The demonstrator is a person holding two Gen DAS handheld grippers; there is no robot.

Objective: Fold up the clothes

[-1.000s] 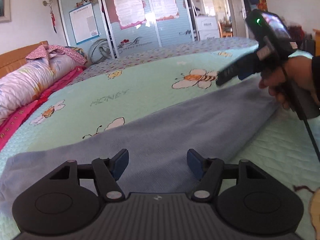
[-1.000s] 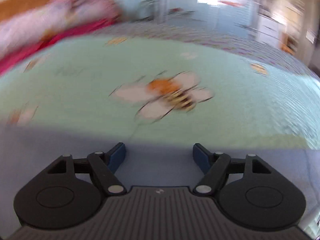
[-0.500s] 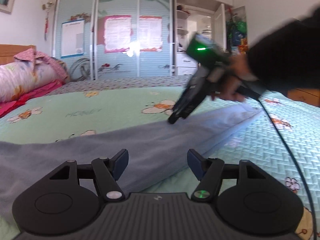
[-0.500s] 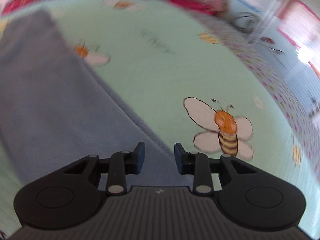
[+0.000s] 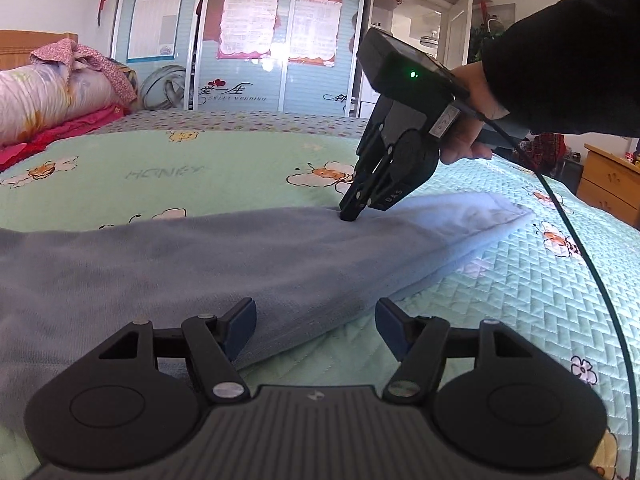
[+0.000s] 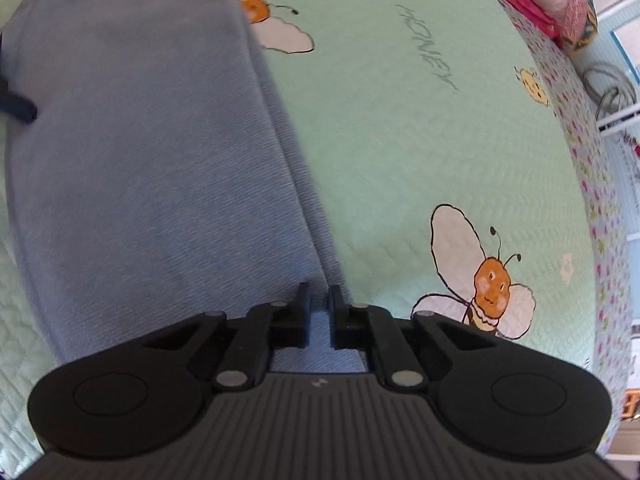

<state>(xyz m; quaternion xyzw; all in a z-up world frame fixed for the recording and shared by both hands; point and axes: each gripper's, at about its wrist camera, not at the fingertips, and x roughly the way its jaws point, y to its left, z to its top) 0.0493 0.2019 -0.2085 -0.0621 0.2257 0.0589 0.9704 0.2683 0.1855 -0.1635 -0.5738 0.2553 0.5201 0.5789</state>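
The right gripper (image 6: pixel 319 308) has narrowed its jaws from wide apart a second ago to a thin gap pinching the far edge of the long blue-grey knitted garment (image 5: pixel 208 264); its tips press into that edge in the left view (image 5: pixel 347 216), having swung down from hovering above it. The left gripper (image 5: pixel 316 320) stays spread wide, empty, over the garment's near edge. The garment lies in a long band across the mint-green quilted bee-print bedspread (image 5: pixel 520 292). I judge a fold is being started from the far edge, though the left side has no grip yet. Readable writing: "HONEY" on the bedspread (image 6: pixel 428 46), "DAS" on the right gripper's body, "LOVE" and "SWEET WEDDING" on the pale blue sliding wardrobe doors (image 5: pixel 236 98).
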